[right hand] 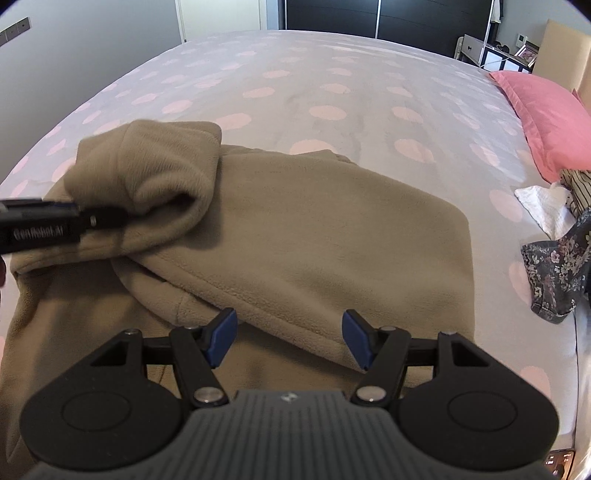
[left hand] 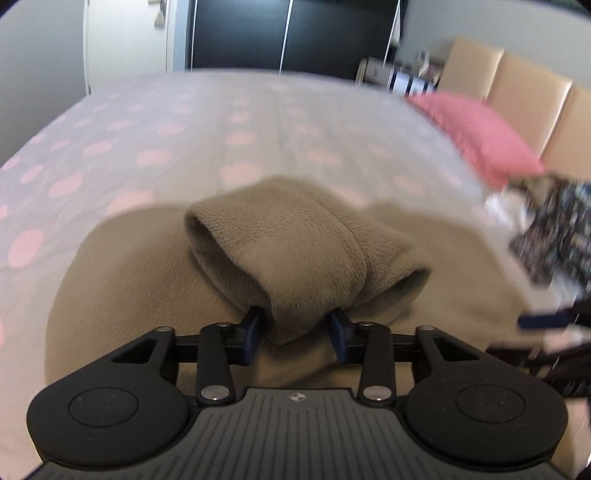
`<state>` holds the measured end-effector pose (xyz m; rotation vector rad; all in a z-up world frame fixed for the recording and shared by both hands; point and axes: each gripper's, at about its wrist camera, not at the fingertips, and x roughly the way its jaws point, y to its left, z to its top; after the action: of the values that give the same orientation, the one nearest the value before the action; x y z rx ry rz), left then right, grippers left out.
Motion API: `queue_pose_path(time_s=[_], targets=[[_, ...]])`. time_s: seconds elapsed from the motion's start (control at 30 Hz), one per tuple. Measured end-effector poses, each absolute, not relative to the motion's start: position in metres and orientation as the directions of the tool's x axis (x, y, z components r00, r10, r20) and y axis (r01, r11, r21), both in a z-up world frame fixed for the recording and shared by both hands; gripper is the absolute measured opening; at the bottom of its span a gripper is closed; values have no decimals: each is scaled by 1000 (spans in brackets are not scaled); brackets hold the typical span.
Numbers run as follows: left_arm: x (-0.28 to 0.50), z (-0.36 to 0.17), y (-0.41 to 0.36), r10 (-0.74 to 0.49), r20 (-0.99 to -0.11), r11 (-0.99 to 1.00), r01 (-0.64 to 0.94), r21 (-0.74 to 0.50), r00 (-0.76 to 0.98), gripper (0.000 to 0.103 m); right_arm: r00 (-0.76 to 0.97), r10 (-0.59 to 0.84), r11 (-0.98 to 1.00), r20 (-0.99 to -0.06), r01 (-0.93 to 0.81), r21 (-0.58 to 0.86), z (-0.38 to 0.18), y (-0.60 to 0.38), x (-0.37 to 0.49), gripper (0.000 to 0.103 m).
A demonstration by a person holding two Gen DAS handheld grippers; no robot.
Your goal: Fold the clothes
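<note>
Pink-spotted grey bedspread [right hand: 332, 74] carries a tan fleece garment [right hand: 314, 240]. Left gripper [left hand: 297, 328] pinches its lifted sleeve [left hand: 295, 243]; right gripper [right hand: 288, 338] hovers spread wide, holding nothing, over the hem.

Pink pillow [right hand: 546, 110] on polka-dot bedspread [right hand: 332, 92]; black wardrobe [right hand: 376, 14] behind.
</note>
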<state>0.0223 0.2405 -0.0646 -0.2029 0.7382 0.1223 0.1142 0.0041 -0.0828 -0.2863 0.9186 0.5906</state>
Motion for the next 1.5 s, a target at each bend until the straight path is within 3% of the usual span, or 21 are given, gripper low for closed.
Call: queue_pose_path(time_s=[0.2, 0.5, 0.63, 0.93, 1.1, 1.43, 1.5], targets=[[41, -39, 203, -5, -571, 990, -76, -119, 821, 33, 472, 340, 835, -813, -549, 31, -81, -8, 126, 66], [63, -41, 158, -171, -566, 980, 79, -184, 806, 33, 525, 304, 903, -795, -425, 64, -70, -41, 154, 68], [61, -44, 149, -193, -586, 980, 127, -154, 787, 33, 527, 303, 927, -794, -355, 118, -68, -58, 168, 68], [47, -56, 161, -48, -660, 998, 60, -4, 750, 34, 455, 505, 862, -733, -232, 451, -67, -83, 207, 70], [32, -61, 188, 28, -689, 1000, -14, 26, 725, 35, 420, 611, 774, -671, -138, 618, -76, -78, 229, 92], [4, -60, 255, 146, -718, 980, -199, 11, 681, 39, 384, 670, 706, -635, -64, 706, -108, -41, 264, 91], [-3, -60, 266, 162, -721, 975, -221, 12, 674, 40, 380, 678, 695, -629, -53, 717, -113, -34, 271, 78]])
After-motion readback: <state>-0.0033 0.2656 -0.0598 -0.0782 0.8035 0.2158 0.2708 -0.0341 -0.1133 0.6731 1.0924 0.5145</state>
